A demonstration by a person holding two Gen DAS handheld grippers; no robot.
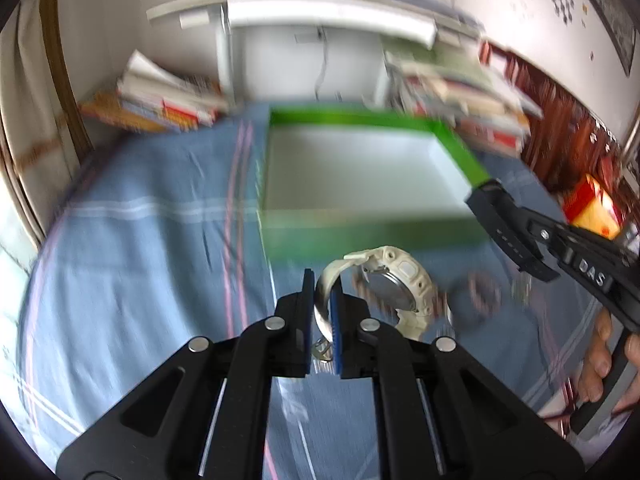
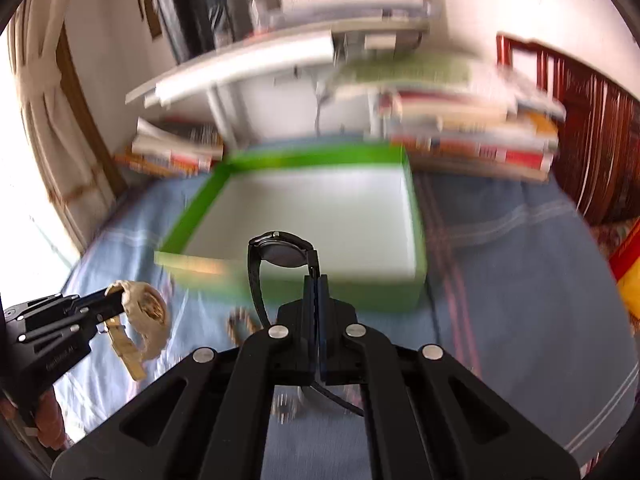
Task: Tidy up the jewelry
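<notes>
Both grippers are loaded. The left gripper (image 1: 323, 312) has its blue pads clamped on the strap of a cream watch (image 1: 394, 280) — the case hangs off to the right of the fingers, back plate facing the camera, buckle end dangling below the pads. The right gripper (image 2: 316, 308) is closed on the strap of a black watch (image 2: 280, 252), with the case riding above the fingertips and the free strap looping down past the left finger. Both watches are off the blue bedsheet (image 1: 132, 208), just short of the near wall of the green box (image 1: 360, 236), whose white interior looks bare. Handling: the cream one looks like chunky resin, so its weight sits in the case and well off the grip line — I'd expect it to swing and twist in the pads on any quick move. The strap is flexible and fairly smooth, so a pinch near the lug would be steadier than mid-strap. The black watch looks slimmer and lighter, with the same floppy-strap problem. The glass faces are the fragile part, so lower them into the box rather than dropping. A small bracelet-like item (image 2: 240, 322) lies on the sheet near the box — too blurred to identify.
</notes>
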